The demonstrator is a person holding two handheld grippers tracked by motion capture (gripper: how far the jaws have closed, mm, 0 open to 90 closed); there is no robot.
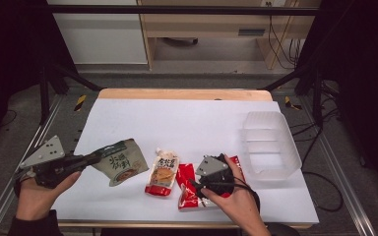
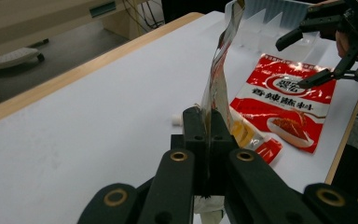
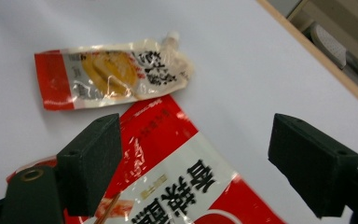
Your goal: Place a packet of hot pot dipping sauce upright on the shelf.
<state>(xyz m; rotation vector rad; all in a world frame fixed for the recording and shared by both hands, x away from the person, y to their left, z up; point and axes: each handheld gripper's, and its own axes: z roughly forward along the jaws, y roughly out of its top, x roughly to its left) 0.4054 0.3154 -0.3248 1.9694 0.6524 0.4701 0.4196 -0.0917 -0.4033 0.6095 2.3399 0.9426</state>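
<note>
- The left gripper is clamped tight on the edge of the green pouch, holding it clear of the white table top at the near-left side; in the left gripper view the foil edge stands upright out of the closed jaws.
- The right gripper hovers over the red sachet with its jaws spread wide and nothing pinched; the sachet lies flat on the table, just beside the clear tub.
- Judged step: one packet is picked up, the second is being lined up for a grab, and the tub looks like the destination, though that is a guess.
- Next move calls for the right jaws to drop over an edge of the red sachet and close; flat, glossy film gives little to bite on, so a rim or corner is the target.
- The spouted pouch, yellow and red, lies crinkled between the other two packets.
- Textures: shiny crinkly plastic film on all packets; the tub is translucent, rigid, rounded at the corners, ribbed inside.
</note>
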